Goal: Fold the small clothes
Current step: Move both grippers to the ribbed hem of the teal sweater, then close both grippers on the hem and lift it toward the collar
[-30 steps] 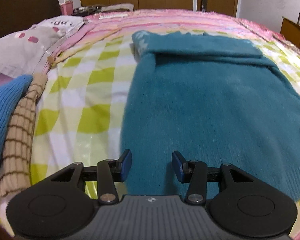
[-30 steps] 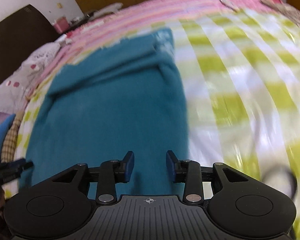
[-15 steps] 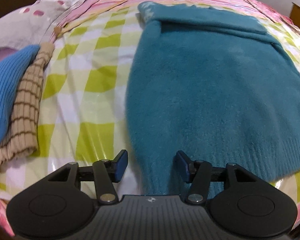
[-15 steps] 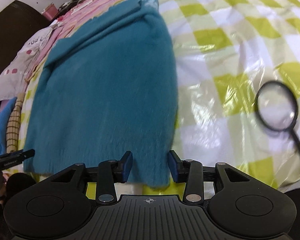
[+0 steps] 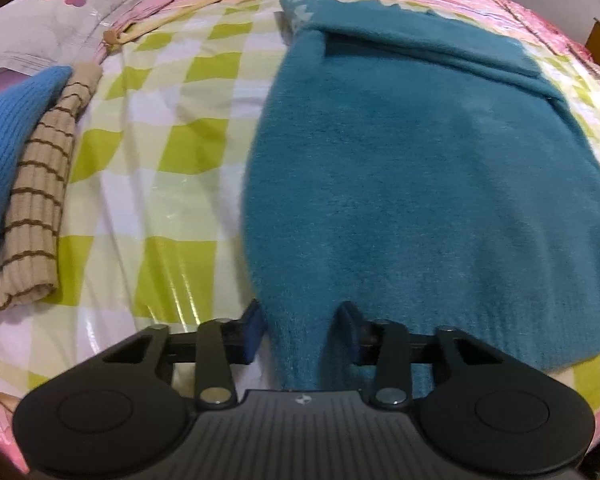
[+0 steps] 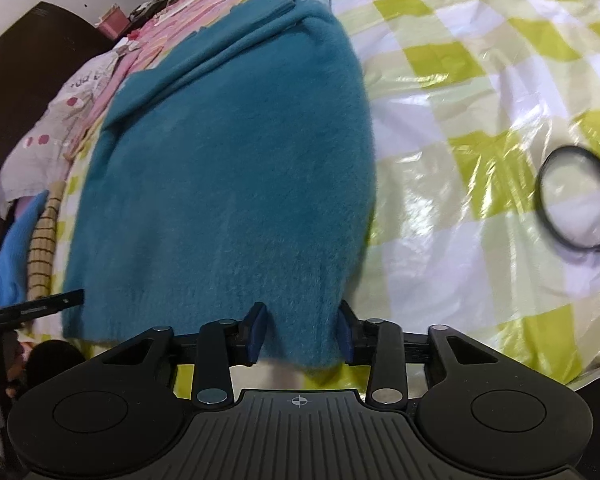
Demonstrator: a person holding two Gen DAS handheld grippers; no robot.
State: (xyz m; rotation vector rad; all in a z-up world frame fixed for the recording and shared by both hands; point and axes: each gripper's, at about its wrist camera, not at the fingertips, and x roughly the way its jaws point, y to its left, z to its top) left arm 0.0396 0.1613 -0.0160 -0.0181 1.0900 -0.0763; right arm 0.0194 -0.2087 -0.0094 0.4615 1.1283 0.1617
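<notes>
Left wrist view: left tongs (image 5: pixel 300 332) are closing on the near left hem corner of the teal sweater (image 5: pixel 420 184) — bare checked bedsheet (image 5: pixel 160 184) lies leftward. Right wrist view: right tongs (image 6: pixel 302 334) are closing on its near right corner; magnifying glass (image 6: pixel 576 200) well right.

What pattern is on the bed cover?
Green-and-white checks on the glossy bed cover, clearest in the left wrist view.

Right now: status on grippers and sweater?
Left gripper, right gripper closing on teal sweater hem corners. Sweater flat, sleeves folded in. Magnifying glass lies clear, right.
</notes>
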